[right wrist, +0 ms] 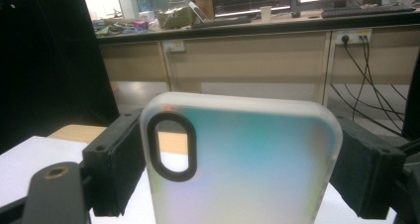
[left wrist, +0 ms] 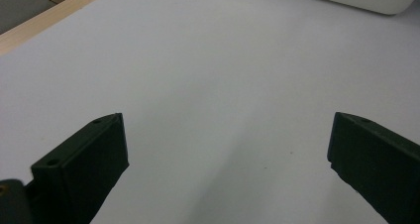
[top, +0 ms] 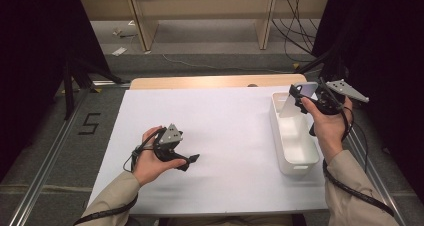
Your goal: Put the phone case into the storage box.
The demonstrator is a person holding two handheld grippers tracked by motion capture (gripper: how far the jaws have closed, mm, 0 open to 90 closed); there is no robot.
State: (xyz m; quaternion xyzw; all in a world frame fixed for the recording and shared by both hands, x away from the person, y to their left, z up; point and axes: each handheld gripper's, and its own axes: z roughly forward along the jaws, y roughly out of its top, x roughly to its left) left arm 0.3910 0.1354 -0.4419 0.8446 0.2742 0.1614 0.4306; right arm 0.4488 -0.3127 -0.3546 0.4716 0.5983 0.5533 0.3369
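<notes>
Right now your right gripper point(top: 303, 99) pinches the phone case point(right wrist: 242, 159) above the white bin point(top: 300, 158); next, lower it in and release. Your left gripper point(top: 192, 158) idles, jaws spread.

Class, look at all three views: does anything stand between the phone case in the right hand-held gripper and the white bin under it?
Nothing visible: the phone case hangs over the open white bin.

Phone case point(right wrist: 237, 159): frosted translucent, pale teal-to-pink sheen, black ring round the camera cutout. Bin point(top: 295, 148): plain white. Table sheet point(top: 210, 136): white, light wood edge at the far side. Both grippers' jaws black (grey top plates). Sleeves point(top: 112, 198): beige.
</notes>
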